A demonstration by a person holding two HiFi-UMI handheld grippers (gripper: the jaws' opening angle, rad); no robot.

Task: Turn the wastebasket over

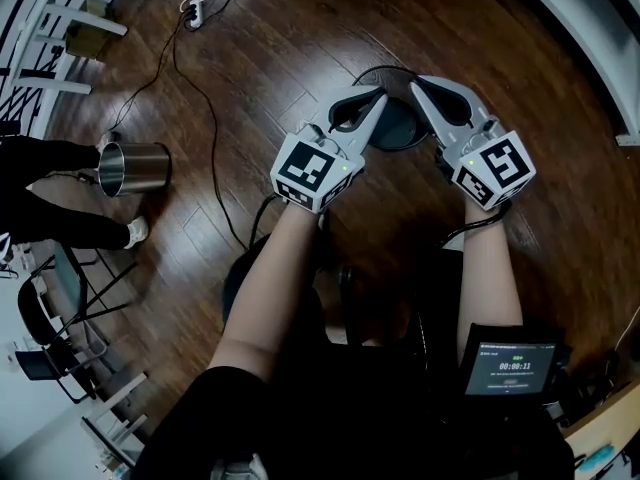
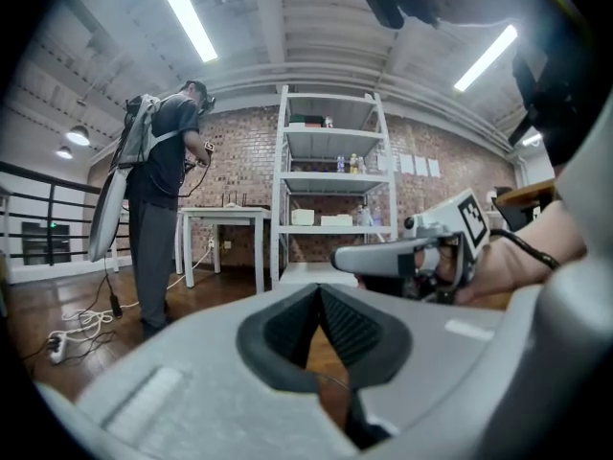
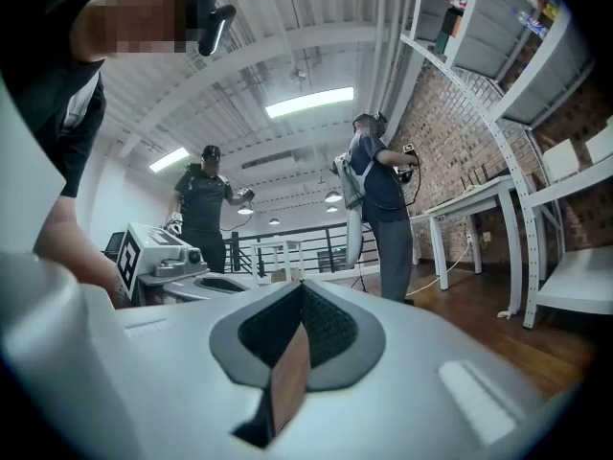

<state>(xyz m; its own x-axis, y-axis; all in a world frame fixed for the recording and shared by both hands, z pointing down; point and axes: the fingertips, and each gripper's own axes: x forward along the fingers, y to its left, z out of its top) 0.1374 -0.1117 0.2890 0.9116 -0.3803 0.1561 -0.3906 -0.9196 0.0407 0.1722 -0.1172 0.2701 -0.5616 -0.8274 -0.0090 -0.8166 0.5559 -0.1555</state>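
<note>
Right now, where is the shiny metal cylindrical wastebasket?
In the head view, the shiny metal wastebasket is on the wooden floor at far left, beside a bystander's white shoe, well left of the left gripper.

The left gripper (image 2: 319,290) fills the foreground, its black pads (image 2: 356,332) meeting at the tips with nothing between them, and only wood floor (image 2: 328,367) shows through the gap below. Just beyond, at right, a hand (image 2: 508,266) holds the right gripper (image 2: 345,257) level. Farther back a person (image 2: 158,180) stands beside a white table (image 2: 225,220) and shelf (image 2: 330,175) – brick wall (image 2: 244,161) behind
</note>
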